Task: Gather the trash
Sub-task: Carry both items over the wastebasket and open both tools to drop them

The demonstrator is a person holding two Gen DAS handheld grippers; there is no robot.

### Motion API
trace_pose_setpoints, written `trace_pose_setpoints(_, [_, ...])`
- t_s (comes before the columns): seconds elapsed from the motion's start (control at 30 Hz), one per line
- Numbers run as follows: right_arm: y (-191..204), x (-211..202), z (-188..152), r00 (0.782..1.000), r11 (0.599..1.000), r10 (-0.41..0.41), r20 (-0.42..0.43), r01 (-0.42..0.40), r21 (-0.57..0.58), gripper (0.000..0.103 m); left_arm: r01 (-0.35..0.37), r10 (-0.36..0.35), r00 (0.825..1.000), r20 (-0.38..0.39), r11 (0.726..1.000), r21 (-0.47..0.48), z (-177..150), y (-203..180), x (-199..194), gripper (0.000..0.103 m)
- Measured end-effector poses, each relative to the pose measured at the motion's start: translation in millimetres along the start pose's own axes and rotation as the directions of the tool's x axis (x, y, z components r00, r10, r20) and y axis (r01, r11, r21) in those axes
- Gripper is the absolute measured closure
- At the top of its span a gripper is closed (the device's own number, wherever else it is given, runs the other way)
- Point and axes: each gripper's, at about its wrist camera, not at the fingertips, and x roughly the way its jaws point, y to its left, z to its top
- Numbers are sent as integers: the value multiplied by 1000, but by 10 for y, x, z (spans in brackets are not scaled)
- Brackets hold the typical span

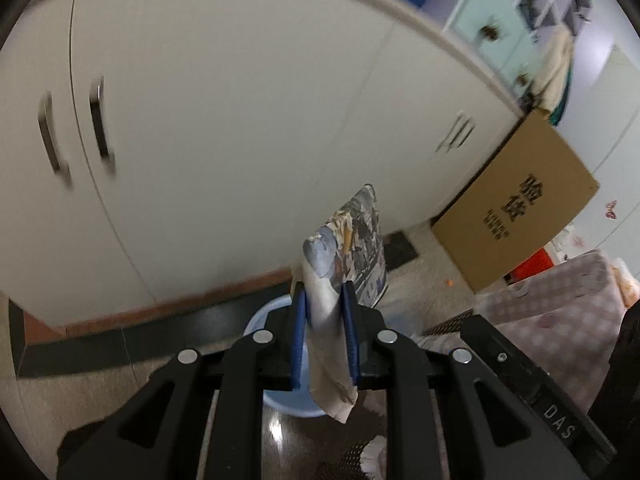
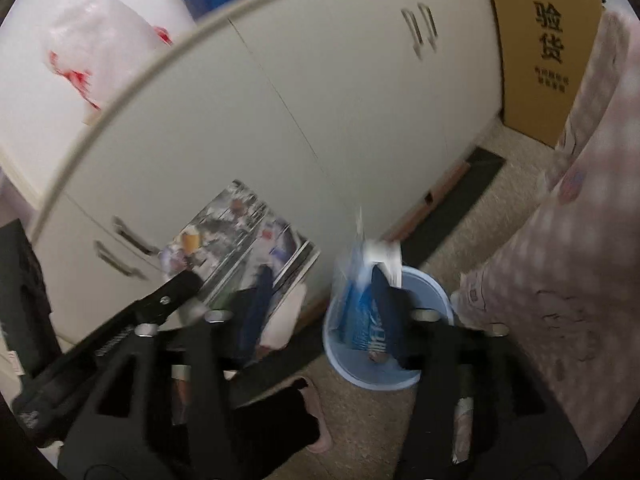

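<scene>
My left gripper (image 1: pixel 325 336) is shut on a folded printed paper leaflet (image 1: pixel 348 248), held upright above a light blue bin (image 1: pixel 264 316) on the floor. In the right wrist view the leaflet (image 2: pixel 236 236) shows at the left with the left gripper beside it. My right gripper (image 2: pixel 324 316) is open; a blue and clear plastic wrapper (image 2: pixel 362 304) hangs off its right finger over the blue bin (image 2: pixel 372 376). The view is blurred.
White cabinet doors (image 1: pixel 224 152) with metal handles stand behind the bin. A brown cardboard box (image 1: pixel 516 208) leans at the right. A pink checked cloth (image 2: pixel 568 264) covers furniture at the right. A white plastic bag (image 2: pixel 92 44) lies on the cabinet top.
</scene>
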Motion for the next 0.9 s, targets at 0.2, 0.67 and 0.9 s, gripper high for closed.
trace_pose_setpoints(0.2, [-126, 216, -132, 998, 998, -55, -44, 55, 12, 50, -25, 26, 996, -91, 1000, 7, -83, 60, 357, 86])
trace_pose_setpoints(0.67, [-228, 79, -177, 990, 991, -131, 43, 130, 10, 49, -20, 27, 996, -89, 997, 70, -111, -181, 503, 79])
trace_pose_setpoints(0.9, [-250, -51, -162, 989, 991, -134, 64, 132, 29, 48, -27, 32, 997, -69, 997, 68, -74, -271, 437, 43])
